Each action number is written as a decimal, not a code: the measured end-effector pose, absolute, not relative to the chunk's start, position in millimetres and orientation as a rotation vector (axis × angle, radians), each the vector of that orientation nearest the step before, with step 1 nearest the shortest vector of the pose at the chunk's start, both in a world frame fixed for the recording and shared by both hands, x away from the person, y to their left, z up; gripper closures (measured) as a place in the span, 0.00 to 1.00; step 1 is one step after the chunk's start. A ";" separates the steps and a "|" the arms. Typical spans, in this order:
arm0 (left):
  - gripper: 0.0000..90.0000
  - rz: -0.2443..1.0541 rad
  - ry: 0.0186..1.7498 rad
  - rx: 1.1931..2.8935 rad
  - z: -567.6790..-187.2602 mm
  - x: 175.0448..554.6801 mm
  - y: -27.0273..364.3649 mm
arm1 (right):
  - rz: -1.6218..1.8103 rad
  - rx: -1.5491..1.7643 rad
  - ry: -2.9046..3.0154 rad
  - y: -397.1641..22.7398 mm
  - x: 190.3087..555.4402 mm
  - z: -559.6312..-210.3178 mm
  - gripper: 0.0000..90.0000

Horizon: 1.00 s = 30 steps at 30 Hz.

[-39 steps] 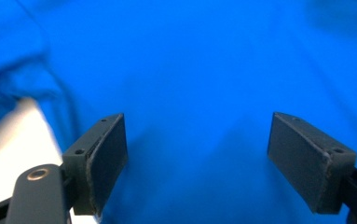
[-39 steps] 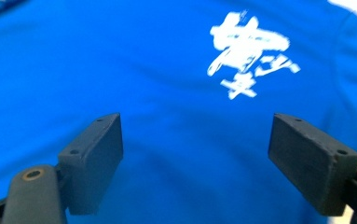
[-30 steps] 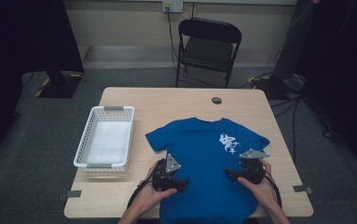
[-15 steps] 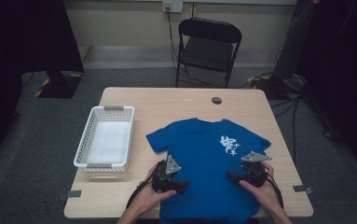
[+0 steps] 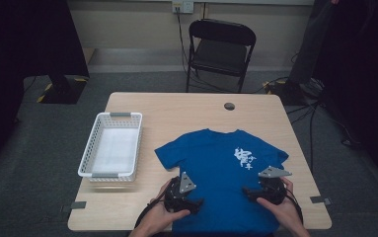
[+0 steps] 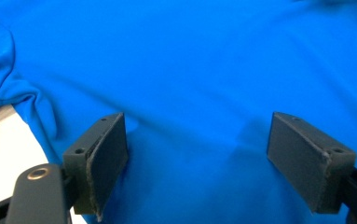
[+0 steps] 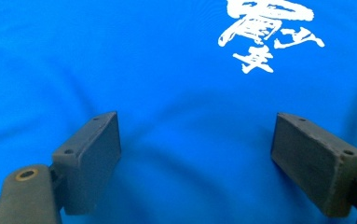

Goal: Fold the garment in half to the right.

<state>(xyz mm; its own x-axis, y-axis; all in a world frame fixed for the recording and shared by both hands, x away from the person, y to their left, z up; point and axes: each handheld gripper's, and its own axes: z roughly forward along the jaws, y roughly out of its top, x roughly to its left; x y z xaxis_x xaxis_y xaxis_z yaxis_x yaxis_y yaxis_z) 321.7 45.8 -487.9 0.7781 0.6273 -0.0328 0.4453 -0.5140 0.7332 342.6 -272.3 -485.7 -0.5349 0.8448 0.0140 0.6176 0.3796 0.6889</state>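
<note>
Nearest the person, the left hand-held gripper [image 5: 192, 203] and the right hand-held gripper [image 5: 248, 191] rest low over the hem half of a blue T-shirt [image 5: 221, 168], each with its jaws spread wide and only smooth cloth between the pads, nothing gripped; the left jaws have just been closing slightly. The T-shirt lies flat, front up, on the near half of the pale wooden worktop [image 5: 176, 111], its white brush-style characters [image 5: 245, 158] not legible. Left of it stands a white perforated plastic basket [image 5: 110, 145]. Farther off, a small dark round object [image 5: 229, 106] sits near the worktop's far edge; behind that, a black folding chair [image 5: 220, 49].
</note>
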 end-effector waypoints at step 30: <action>0.22 0.256 0.717 2.230 -485.9 296.8 50.1 | 0.945 1.277 2.289 -281.6 296.5 -485.2 0.16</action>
